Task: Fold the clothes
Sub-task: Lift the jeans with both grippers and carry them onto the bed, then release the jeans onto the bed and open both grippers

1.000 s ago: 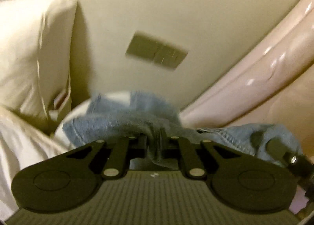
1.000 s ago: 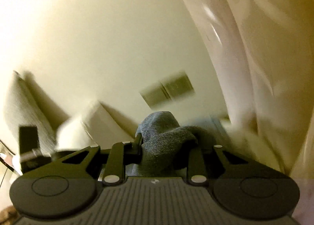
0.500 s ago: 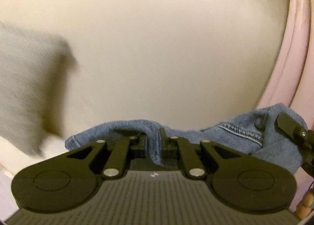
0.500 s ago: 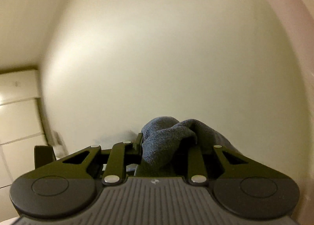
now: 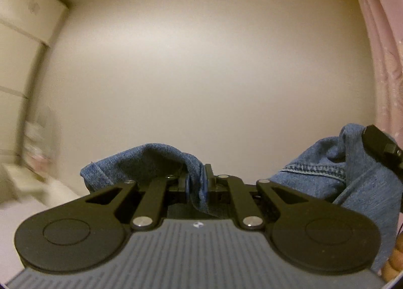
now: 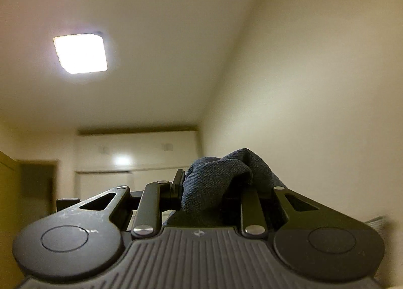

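Observation:
A blue denim garment hangs between both grippers, lifted into the air. My left gripper is shut on a thin fold of the denim, which drapes over its fingers. At the right edge of the left wrist view the garment's stitched hem bunches against the tip of the right gripper. In the right wrist view my right gripper is shut on a thick wad of the denim, which hides its right finger. The rest of the garment hangs below, out of sight.
A plain cream wall fills the left wrist view, with a pink curtain at the right and pale cabinets at the left. The right wrist view looks up at the ceiling with a lit square lamp, white cupboards and a dark doorway.
Both grippers have swung up and around with the denim still held. The bed, pillows and wall switches have left view; bare wall, ceiling and cupboards now show.

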Available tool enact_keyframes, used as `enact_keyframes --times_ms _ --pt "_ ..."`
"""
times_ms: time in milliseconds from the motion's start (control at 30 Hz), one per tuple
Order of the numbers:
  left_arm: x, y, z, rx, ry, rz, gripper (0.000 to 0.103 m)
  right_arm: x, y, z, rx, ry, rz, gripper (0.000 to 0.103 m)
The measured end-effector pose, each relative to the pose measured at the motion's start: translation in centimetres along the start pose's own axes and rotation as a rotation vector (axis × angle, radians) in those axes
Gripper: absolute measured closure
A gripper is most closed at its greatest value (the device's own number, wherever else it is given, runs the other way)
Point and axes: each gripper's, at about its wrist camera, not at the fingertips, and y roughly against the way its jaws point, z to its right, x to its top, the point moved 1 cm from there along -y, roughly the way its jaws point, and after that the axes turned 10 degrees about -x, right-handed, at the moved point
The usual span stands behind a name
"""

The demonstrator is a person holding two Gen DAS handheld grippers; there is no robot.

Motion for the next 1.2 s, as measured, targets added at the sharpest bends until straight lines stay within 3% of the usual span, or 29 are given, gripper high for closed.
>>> enact_keyframes --times_ms 100,200,333,400,467,533,600,667,700,833,933,1067,1200 --pt "3.0 7.0 -3.2 0.105 -0.027 0.011 0.096 -1.2 -1.4 -5.6 0.078 -0.059 -0.032 0.078" --pt "3.4 12.3 -6.4 0.199 -0.013 -0.016 0.096 -1.9 -1.9 -11.2 0.131 -0.106 -0.121 0.078" --pt "0.9 17.3 -10.0 0.331 0.038 -0.118 0.096 -7.1 -2.8 -14.8 0.175 -0.173 -0.318 0.078" --pt "-2.8 18.9 -12.5 0.401 0.106 -0.233 0.095 -10.4 -2.4 -17.2 0.181 -0.215 -0.456 0.078" --pt "-7.0 20.5 -15.1 0.471 0.18 -0.358 0.092 -15.2 -1.8 -18.4 0.173 -0.235 -0.613 0.077" --pt "-11.1 22.0 -17.7 0.54 0.255 -0.484 0.089 -21.9 -1.5 -18.6 0.137 -0.218 -0.842 0.069" --pt "-17.3 23.2 -20.0 0.622 0.329 -0.651 0.088 -29.0 -1.3 -19.0 0.093 -0.17 -1.111 0.034" --pt "-24.2 25.1 -21.9 0.728 0.404 -0.812 0.089 -37.2 0.2 -19.0 -0.013 -0.079 -1.447 0.035" --pt "-26.9 26.8 -22.3 0.756 0.454 -0.858 0.089 -39.5 1.5 -18.5 -0.065 -0.054 -1.526 0.034" --pt "-33.6 32.8 -19.8 0.832 0.65 -0.92 0.087 -42.1 7.3 -15.6 -0.099 -0.053 -1.621 0.032" --pt "-35.9 36.9 -16.2 0.875 0.727 -0.932 0.085 -41.7 6.2 -17.0 -0.085 -0.027 -1.605 0.028" --pt "-37.6 38.6 -10.8 0.9 0.735 -0.945 0.077 -40.5 8.3 -17.5 -0.041 0.0 -1.552 0.027" --pt "-35.7 38.0 -6.2 0.95 0.677 -0.93 0.071 -39.6 8.8 -16.5 0.034 0.049 -1.474 0.023"
